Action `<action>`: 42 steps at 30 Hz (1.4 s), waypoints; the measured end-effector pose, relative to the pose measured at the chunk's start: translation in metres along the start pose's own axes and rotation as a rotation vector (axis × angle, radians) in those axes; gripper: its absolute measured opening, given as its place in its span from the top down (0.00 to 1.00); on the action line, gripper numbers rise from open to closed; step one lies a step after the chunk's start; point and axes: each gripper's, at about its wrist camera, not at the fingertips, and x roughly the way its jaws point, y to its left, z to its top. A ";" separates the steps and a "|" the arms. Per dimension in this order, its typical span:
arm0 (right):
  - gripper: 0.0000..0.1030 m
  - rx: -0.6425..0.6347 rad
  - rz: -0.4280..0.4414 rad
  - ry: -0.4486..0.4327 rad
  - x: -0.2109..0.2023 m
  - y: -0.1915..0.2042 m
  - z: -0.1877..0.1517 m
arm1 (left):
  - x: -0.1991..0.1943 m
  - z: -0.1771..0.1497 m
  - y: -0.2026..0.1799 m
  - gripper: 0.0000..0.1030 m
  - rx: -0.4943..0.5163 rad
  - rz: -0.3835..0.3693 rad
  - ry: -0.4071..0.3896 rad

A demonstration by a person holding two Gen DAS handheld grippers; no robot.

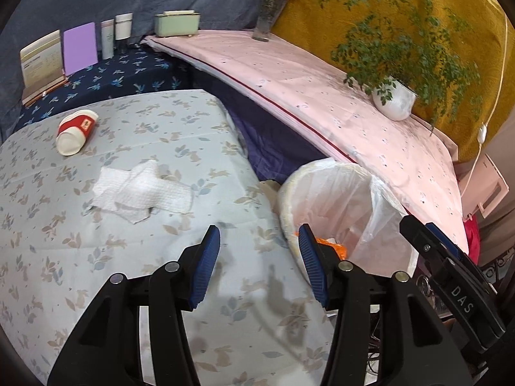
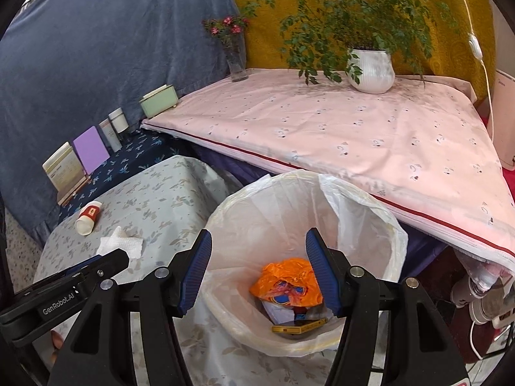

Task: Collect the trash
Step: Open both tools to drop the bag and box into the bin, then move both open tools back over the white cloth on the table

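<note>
At the bottom of the left wrist view, the left gripper (image 1: 259, 265) is standing released, nothing between its jaws, over the floral cloth (image 1: 135, 289). The right gripper (image 2: 259, 271) is hovering released above the lined bin (image 2: 379, 225), where an orange wrapper (image 2: 285, 276) is already lying. Next should come the crumpled tissue (image 1: 141, 191) at centre left: approaching low and pinching its raised fold would avoid snagging the cloth. Farther, upper left, the tipped paper cup (image 1: 77, 132) is waiting.
</note>
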 end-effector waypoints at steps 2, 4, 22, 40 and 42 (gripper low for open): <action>0.43 -0.014 0.011 0.002 0.000 0.008 0.000 | -0.002 0.000 0.009 0.53 -0.017 0.010 -0.003; 0.43 -0.028 0.020 0.004 0.001 0.016 0.000 | -0.004 0.000 0.018 0.53 -0.034 0.022 -0.006; 0.43 -0.139 0.104 0.058 0.020 0.086 -0.009 | -0.005 0.001 0.094 0.46 -0.166 0.141 -0.012; 0.43 -0.153 0.132 0.135 0.073 0.110 -0.015 | 0.046 0.020 0.124 0.28 -0.171 0.199 0.020; 0.43 -0.150 0.132 0.143 0.079 0.111 -0.015 | 0.054 0.022 0.125 0.28 -0.166 0.202 0.029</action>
